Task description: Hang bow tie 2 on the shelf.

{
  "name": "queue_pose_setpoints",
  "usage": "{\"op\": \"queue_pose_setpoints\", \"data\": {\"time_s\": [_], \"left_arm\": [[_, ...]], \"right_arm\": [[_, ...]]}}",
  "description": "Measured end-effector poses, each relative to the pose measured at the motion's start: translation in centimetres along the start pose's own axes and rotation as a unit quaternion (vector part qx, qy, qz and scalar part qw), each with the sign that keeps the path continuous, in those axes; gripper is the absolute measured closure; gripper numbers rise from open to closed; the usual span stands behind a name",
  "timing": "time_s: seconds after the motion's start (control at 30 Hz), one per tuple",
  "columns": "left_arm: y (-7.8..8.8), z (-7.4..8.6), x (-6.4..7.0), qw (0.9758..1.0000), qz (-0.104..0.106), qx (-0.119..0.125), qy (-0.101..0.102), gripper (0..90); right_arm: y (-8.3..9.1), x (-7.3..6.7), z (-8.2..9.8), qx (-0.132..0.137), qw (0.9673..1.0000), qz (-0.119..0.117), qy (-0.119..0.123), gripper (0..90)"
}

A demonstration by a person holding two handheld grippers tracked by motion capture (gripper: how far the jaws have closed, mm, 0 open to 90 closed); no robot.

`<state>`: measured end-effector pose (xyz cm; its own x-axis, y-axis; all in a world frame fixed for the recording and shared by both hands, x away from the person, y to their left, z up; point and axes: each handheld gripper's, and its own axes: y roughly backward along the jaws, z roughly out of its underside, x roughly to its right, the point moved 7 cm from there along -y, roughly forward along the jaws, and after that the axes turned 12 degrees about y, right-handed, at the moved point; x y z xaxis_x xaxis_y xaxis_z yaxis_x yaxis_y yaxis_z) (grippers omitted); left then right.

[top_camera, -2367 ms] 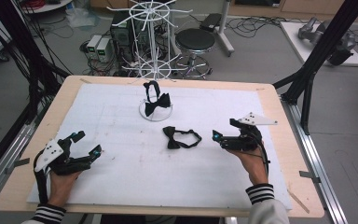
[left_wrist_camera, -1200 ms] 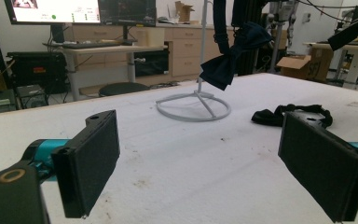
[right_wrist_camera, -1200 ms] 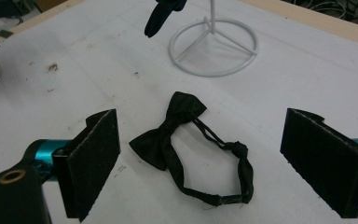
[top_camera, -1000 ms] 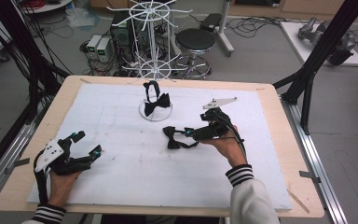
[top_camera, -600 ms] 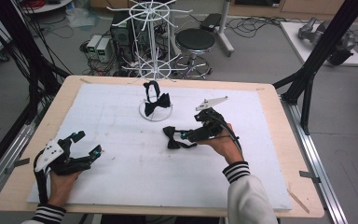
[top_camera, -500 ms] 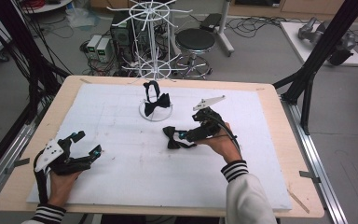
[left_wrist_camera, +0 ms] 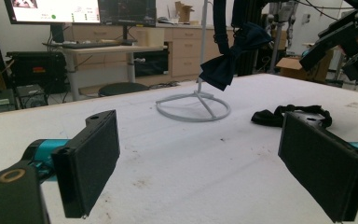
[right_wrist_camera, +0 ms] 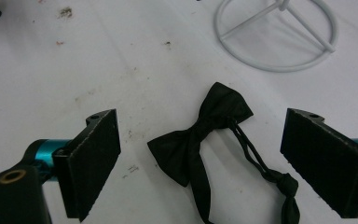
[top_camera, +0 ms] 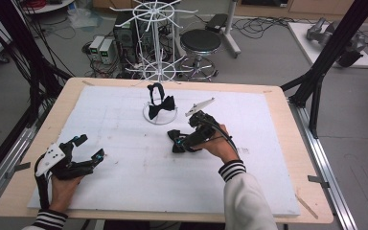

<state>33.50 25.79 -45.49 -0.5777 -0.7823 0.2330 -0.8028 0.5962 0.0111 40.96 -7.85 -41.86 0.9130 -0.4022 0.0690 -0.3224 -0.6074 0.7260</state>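
A loose black bow tie with a knotted strap lies flat on the white board near the middle of the table. My right gripper hovers right over it, tilted down. In the right gripper view its jaws stand wide on either side of the bow tie without touching it, so the right gripper is open. A second dark bow tie hangs on a small white wire stand just behind. My left gripper rests open at the front left, with nothing between its pads.
The white board covers most of the wooden table. Behind the far edge stand a tall white wire rack and a stool. Black frame posts flank the table's right side.
My right hand has travelled from the table's right side leftward and down, until its open jaws straddle the loose bow tie. The left gripper and both bow ties have stayed put.
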Motion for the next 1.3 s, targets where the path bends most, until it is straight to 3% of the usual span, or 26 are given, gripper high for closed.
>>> {"op": "queue_pose_setpoints", "data": {"time_s": [0.63,0.97,1.3], "left_arm": [[0.0,0.0,0.0,1.0000,0.001,0.000,0.000,12.9],[0.0,0.0,0.0,1.0000,0.002,0.000,0.001,12.9],[0.0,0.0,0.0,1.0000,0.001,0.000,0.000,12.9]], "right_arm": [[-2.5,-0.7,-0.4,-0.046,0.9984,-0.018,0.028,11.3],[-4.1,-1.2,0.2,-0.080,0.9957,-0.038,0.028,11.8],[-5.3,-1.2,0.9,-0.111,0.9926,-0.048,0.009,14.9]]}}
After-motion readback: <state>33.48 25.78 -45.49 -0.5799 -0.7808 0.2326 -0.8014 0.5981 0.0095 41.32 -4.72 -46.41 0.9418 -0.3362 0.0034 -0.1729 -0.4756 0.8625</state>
